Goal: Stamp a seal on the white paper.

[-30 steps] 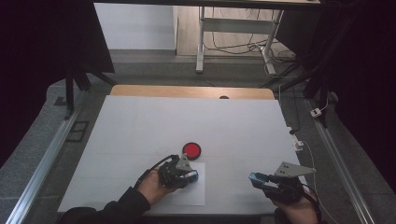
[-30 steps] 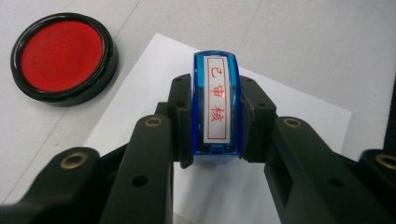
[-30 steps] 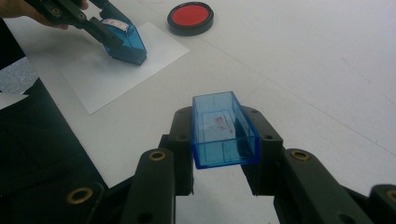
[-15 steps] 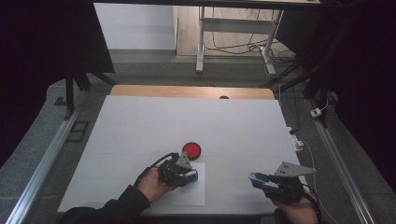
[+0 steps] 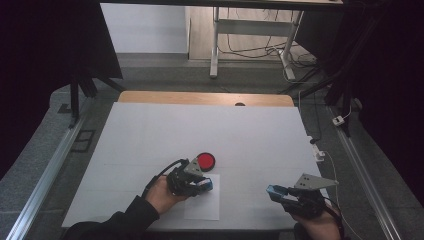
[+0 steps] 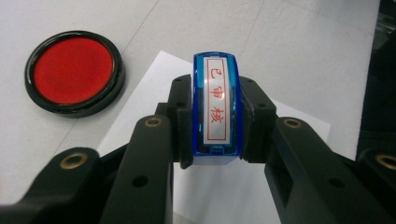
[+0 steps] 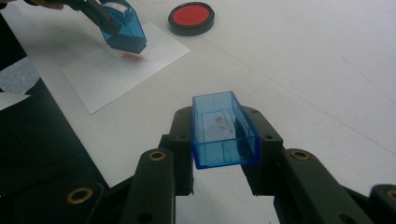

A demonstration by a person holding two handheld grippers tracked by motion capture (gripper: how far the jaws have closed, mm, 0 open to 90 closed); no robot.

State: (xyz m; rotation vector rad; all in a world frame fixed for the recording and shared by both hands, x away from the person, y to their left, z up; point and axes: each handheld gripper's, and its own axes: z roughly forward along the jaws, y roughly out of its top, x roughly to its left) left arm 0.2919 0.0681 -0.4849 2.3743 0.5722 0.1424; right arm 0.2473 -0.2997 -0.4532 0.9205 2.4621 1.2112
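High view, left gripper (image 5: 204,184): low over the white paper sheet (image 5: 202,207) near the table's front edge, its jaws clenched on the blue stamp (image 5: 207,184).
High view, ink pad (image 5: 205,161): round, black-rimmed and red inside, on the table (image 5: 150,135) just beyond the left gripper.
High view, right gripper (image 5: 280,194): well apart to the right, near the front edge, grasping the blue stamp cap (image 5: 276,191).
Left gripper view, stamp (image 6: 217,109): squeezed between the two black jaws, its white label with red characters facing the camera; the paper sheet (image 6: 299,140) lies beneath it.
Left gripper view, ink pad (image 6: 74,72): open, up and to the left, beside the paper's corner.
Right gripper view, cap (image 7: 224,130): a clear blue open box, gripped on both sides by the jaws, hollow side up.
Right gripper view, far end: the stamp (image 7: 122,32) sits tilted above the paper (image 7: 116,70), with a faint red imprint (image 7: 132,57) just below it; whether they touch I cannot tell. The ink pad (image 7: 191,17) lies beyond.
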